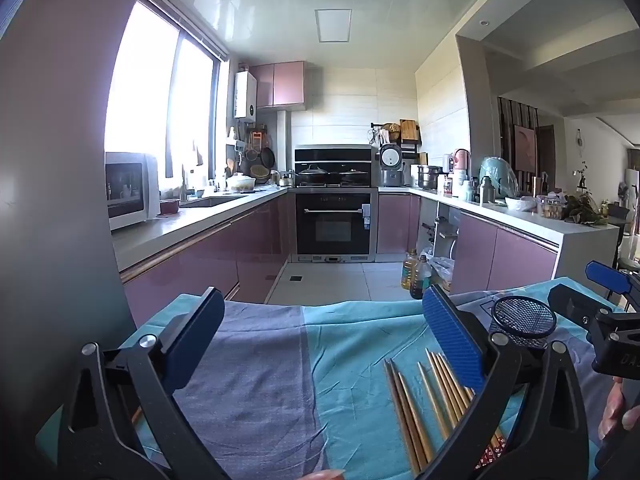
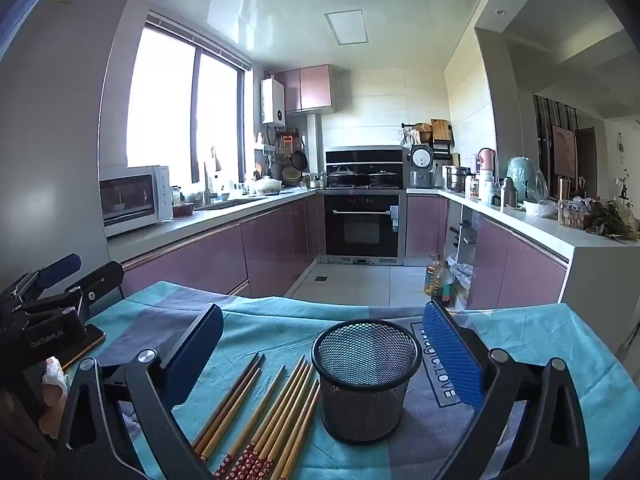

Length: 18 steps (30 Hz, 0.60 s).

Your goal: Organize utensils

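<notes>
Several wooden chopsticks (image 2: 264,412) lie side by side on the teal and grey cloth, some with red patterned ends. A black mesh cup (image 2: 366,376) stands upright just right of them. My right gripper (image 2: 332,356) is open and empty, its fingers either side of the cup and chopsticks. My left gripper (image 1: 320,336) is open and empty above the cloth, with the chopsticks (image 1: 424,404) under its right finger and the mesh cup (image 1: 522,322) to its right. The right gripper (image 1: 608,312) shows at the right edge of the left wrist view, and the left gripper (image 2: 48,304) at the left edge of the right wrist view.
The cloth-covered table (image 2: 560,360) ends ahead at the kitchen floor. Oil bottles (image 2: 438,280) stand on the floor beyond the far edge. Purple cabinets (image 1: 200,264), an oven (image 1: 334,220) and cluttered counters ring the room.
</notes>
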{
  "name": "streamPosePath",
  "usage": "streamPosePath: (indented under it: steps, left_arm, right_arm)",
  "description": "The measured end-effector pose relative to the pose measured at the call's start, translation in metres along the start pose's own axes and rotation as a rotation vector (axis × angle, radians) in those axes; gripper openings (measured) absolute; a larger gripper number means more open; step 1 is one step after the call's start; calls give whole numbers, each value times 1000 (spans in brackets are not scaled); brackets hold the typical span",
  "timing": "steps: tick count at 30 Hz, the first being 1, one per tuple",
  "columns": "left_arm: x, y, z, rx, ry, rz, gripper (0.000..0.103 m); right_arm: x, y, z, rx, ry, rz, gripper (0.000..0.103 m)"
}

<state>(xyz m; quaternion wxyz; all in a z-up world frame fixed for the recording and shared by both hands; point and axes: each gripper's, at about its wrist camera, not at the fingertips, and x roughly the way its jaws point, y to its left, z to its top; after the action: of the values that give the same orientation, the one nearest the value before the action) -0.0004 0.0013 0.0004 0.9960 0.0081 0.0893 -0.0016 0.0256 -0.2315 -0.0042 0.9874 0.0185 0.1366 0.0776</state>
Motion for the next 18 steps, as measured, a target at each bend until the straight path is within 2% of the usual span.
streamPosePath:
  steps: [15, 18]
  left_arm:
    - [-2, 0, -1, 3, -22, -5, 98]
    - [-3, 1, 0, -1, -24, -4, 98]
  right_arm:
    - [-4, 3, 7, -15, -23, -3, 97]
    - [-7, 1, 0, -15, -28, 1, 97]
